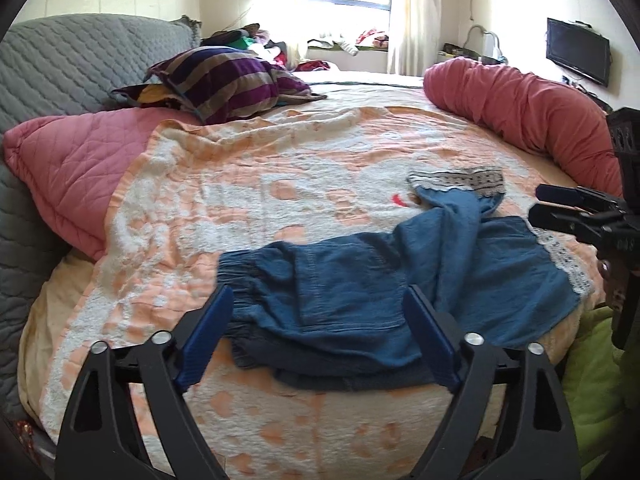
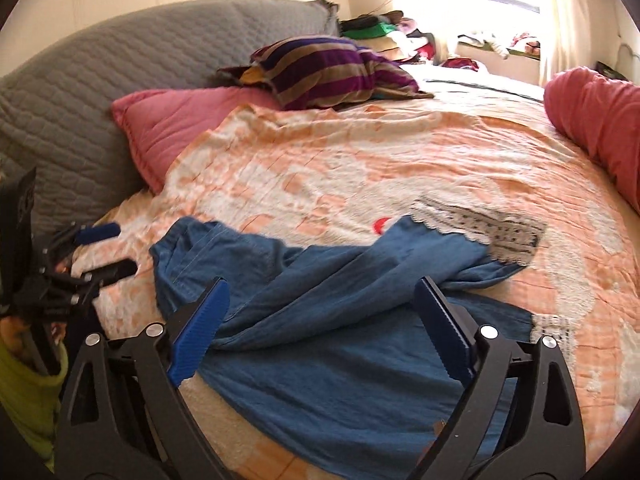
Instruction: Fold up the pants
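Observation:
Blue pants [image 1: 352, 276] with lace-trimmed cuffs lie crumpled on the orange and white blanket [image 1: 248, 200], one leg twisted over the other. In the right wrist view the pants [image 2: 320, 320] spread under the fingers. My left gripper [image 1: 320, 300] is open, hovering over the waistband end. My right gripper [image 2: 320, 292] is open above the legs, holding nothing. The right gripper also shows at the right edge of the left wrist view [image 1: 560, 208]. The left gripper shows at the left in the right wrist view [image 2: 108, 248].
A pink quilted pillow [image 1: 72, 176] and a grey headboard cover [image 1: 72, 64] lie at the left. A striped purple pillow [image 1: 224, 80] sits at the back. A rolled red duvet [image 1: 528, 108] lies at the right. A green cloth [image 1: 592, 380] hangs at the bed's near edge.

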Demonstrator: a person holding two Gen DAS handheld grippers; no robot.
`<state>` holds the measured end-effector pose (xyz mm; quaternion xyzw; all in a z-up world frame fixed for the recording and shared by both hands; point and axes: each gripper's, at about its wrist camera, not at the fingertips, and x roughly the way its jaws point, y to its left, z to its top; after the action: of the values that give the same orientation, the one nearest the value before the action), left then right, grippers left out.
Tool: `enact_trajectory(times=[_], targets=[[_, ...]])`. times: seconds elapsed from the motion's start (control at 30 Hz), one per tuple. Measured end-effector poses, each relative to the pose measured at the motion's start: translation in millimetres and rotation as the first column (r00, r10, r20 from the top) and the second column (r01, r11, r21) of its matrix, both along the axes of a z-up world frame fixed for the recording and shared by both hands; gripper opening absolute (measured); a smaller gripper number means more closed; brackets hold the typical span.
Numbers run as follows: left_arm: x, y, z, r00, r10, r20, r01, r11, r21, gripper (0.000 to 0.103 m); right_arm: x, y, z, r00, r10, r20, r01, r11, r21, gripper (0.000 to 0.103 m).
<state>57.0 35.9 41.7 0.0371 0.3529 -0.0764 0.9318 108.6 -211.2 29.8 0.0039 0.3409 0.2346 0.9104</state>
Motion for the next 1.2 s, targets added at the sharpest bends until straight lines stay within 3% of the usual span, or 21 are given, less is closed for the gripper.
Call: enact_trajectory(times=[0.27, 0.73, 1.2], targets=[[8, -33, -3, 0.997, -0.073, -0.018, 0.072, 0.997, -0.02, 0.096, 7, -21, 7, 0.999, -0.05, 0.019, 0.05, 0.999, -0.01, 0.093], [33, -66, -31, 0.984, -0.147, -0.104, 0.14, 0.988, -0.064, 0.096, 42, -46, -5, 0.992, -0.123, -0.027, 0.123, 0.992, -0.016, 0.094], [46, -77, -51, 0.967, -0.211, -0.144, 0.191, 0.972, -0.137, 0.095, 111, -45, -13, 0.986, -0.154, -0.063, 0.143, 0.978, -0.152, 0.094]])
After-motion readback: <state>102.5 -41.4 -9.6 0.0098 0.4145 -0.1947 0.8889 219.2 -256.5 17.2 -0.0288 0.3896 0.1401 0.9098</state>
